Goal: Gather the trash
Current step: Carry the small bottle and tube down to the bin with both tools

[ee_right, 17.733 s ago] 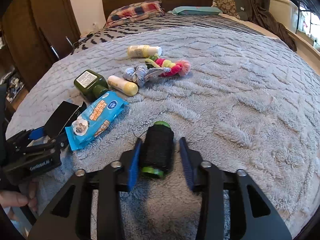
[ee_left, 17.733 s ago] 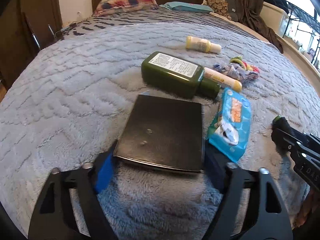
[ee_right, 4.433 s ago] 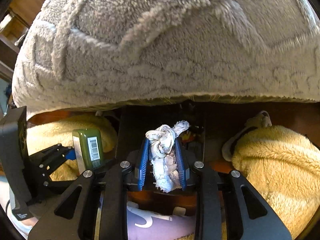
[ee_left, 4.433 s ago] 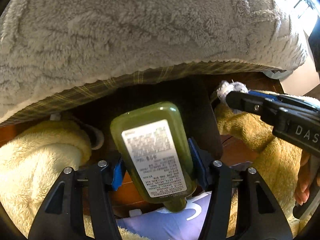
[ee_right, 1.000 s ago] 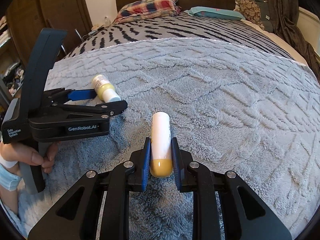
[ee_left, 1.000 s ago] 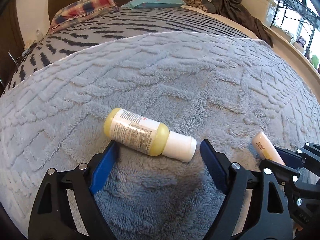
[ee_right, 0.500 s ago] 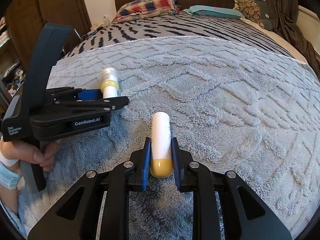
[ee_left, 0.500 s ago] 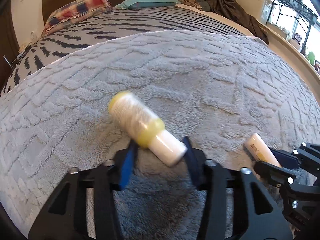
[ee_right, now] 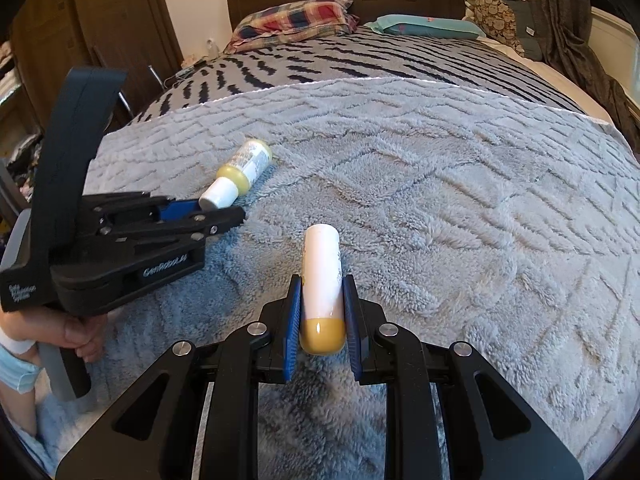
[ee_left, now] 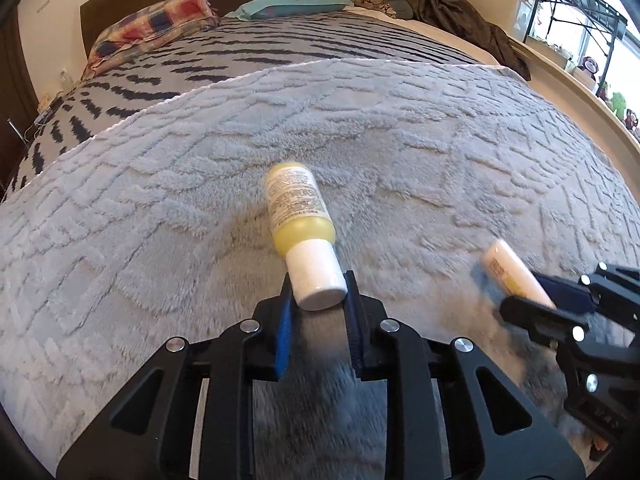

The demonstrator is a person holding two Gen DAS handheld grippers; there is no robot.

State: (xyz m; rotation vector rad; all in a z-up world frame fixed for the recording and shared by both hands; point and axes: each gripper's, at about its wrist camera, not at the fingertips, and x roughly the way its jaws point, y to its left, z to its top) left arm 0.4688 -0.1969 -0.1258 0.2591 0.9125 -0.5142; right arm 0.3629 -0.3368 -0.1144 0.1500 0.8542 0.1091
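Left wrist view: a small yellow bottle [ee_left: 301, 211] with a white printed label and a white cap lies on the grey fleece blanket [ee_left: 160, 208] of the bed. Through its clear plastic, yellow liquid shows at the shoulder just above the cap. The cap end sits between the blue pads of the left gripper [ee_left: 318, 300], whose jaws are closing on it; both pads already touch the cap's sides, while the bottle's far end points away up the bed. The picture is a little blurred.

To the right in the same view, the right gripper [ee_left: 532, 292] carries a slim cream tube [ee_left: 508, 270] with a yellow end.

From the right wrist camera, that tube [ee_right: 322, 276] stands out along the fingers, white body forward and mustard-yellow cap nearest the lens, with the right gripper's [ee_right: 322, 312] jaws clamped tight on it just above the cap. What it contains cannot be told through its opaque wall. The left gripper [ee_right: 216, 210] shows at the left with the bottle [ee_right: 240, 174] at its tip and a hand [ee_right: 68, 332] on its handle.

Further up the bed lie a striped cover [ee_right: 360, 60], a plaid pillow [ee_right: 292, 20] and a teal pillow [ee_right: 428, 26].
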